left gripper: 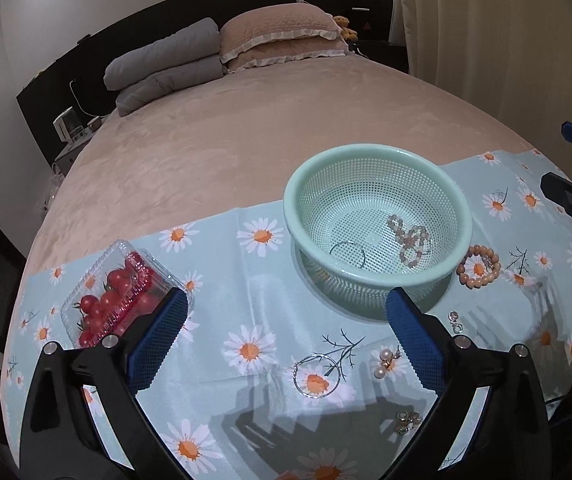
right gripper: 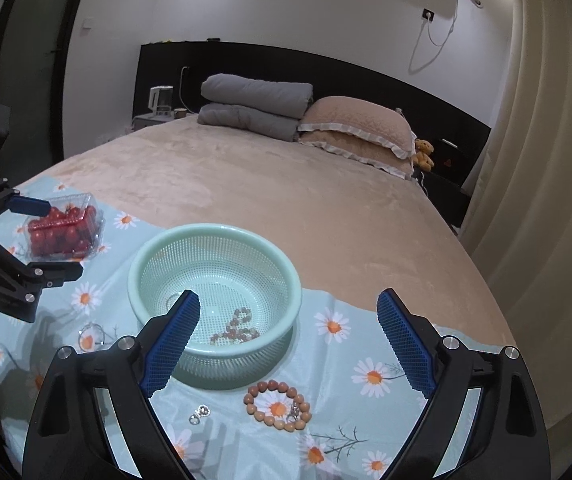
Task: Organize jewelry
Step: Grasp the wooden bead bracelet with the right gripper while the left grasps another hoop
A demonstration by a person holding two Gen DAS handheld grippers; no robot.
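Note:
A mint green mesh basket (left gripper: pixel 452 200) (right gripper: pixel 286 268) sits on a daisy-print cloth (left gripper: pixel 246 280) on the bed. Inside lie a pink bead bracelet (left gripper: pixel 410 240) (right gripper: pixel 238 330) and a thin bangle (left gripper: pixel 348 254). On the cloth lie a wooden bead bracelet (left gripper: pixel 479 267) (right gripper: pixel 278 405), a silver hoop (left gripper: pixel 318 376) (right gripper: pixel 93 334), pearl earrings (left gripper: pixel 385 362), small silver rings (left gripper: pixel 456 322) (right gripper: pixel 200 414) and a crystal piece (left gripper: pixel 408 422). My left gripper (left gripper: pixel 286 334) is open above the hoop. My right gripper (right gripper: pixel 288 346) is open above the wooden bracelet.
A clear plastic box of cherry tomatoes (left gripper: pixel 116 300) (right gripper: pixel 64 230) stands at the cloth's left end. Folded grey quilts (right gripper: pixel 254 106) and pink pillows (right gripper: pixel 360 130) lie at the head of the bed. A curtain (right gripper: pixel 534 160) hangs on the right.

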